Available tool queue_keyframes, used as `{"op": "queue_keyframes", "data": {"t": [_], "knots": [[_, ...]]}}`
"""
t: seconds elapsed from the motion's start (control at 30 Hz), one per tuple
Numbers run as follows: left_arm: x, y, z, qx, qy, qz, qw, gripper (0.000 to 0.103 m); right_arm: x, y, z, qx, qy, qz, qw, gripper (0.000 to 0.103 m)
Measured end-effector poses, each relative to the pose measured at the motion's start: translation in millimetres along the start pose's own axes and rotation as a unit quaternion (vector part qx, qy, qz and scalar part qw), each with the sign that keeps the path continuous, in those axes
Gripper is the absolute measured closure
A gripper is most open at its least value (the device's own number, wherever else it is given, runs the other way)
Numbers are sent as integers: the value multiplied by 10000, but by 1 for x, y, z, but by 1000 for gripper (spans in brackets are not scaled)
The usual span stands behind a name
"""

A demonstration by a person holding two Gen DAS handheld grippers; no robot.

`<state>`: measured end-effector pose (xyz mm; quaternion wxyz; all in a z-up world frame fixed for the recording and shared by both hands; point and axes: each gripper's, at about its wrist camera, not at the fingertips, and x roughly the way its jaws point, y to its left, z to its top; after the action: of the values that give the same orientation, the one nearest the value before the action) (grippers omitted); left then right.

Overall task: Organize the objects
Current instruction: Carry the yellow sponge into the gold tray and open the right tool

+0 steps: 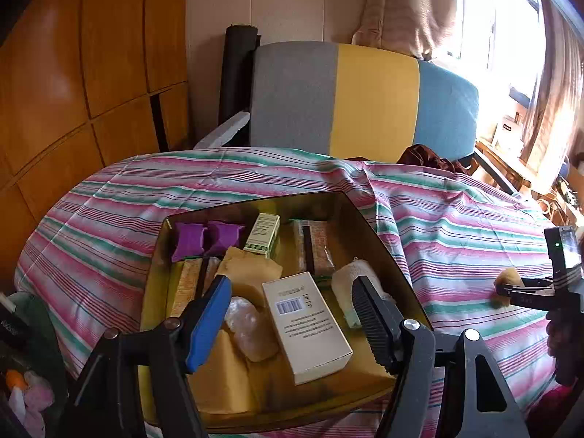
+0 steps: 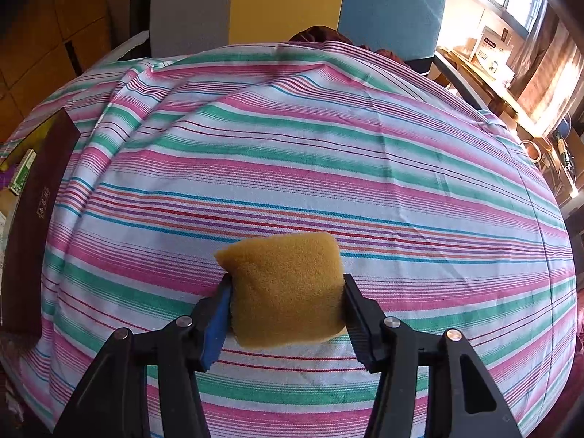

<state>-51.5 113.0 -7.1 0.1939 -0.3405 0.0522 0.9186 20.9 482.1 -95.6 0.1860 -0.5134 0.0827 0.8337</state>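
Striped bedding (image 2: 328, 138) is covering the work surface, with a tri-colour chair back (image 1: 365, 95) standing at twelve o'clock. Right gripper (image 2: 288, 292) is clamping a tan sponge (image 2: 288, 284) between both pads, just above the cloth. Left gripper (image 1: 292, 314) is hanging open and empty over the open box (image 1: 379, 241), where a white carton (image 1: 306, 325) is lying between its fingers and purple blocks (image 1: 206, 239) are sitting at eleven o'clock.

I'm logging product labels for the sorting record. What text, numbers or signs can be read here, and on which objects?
None can be quoted as it reads.
White box: barcode and printed lines, too small to read.
Green-and-white carton: print too blurred.
Dark tray: gold emblem on its outer wall, unreadable.
Carton on the window shelf: red lettering, too blurred.
Sponge in the right gripper: no marking.
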Motion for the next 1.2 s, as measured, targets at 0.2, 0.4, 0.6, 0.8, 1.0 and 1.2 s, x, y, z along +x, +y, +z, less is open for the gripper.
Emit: {"op": "queue_keyframes", "data": {"t": [0.2,0.4,0.6,0.8,1.0,1.2], "knots": [[-8,19,-9,-128,-2,115,9999,33,-24,41,11,-242,-228,397,9987,47],[-8,33,-16,-279,61,152,9995,32,-57,118,30,-807,-653,919,9903,47],[-7,46,-22,-427,107,170,9989,31,-68,199,46,-1335,-832,1379,9779,47],[-7,68,-31,-650,170,298,9973,30,-54,254,62,-1535,-738,1531,9734,47],[-6,87,-39,-845,216,448,9952,28,-17,284,71,-1570,-344,1440,9764,43],[-6,94,-40,-910,193,572,9940,19,-6,293,67,-1690,-251,1445,9746,39]]}}
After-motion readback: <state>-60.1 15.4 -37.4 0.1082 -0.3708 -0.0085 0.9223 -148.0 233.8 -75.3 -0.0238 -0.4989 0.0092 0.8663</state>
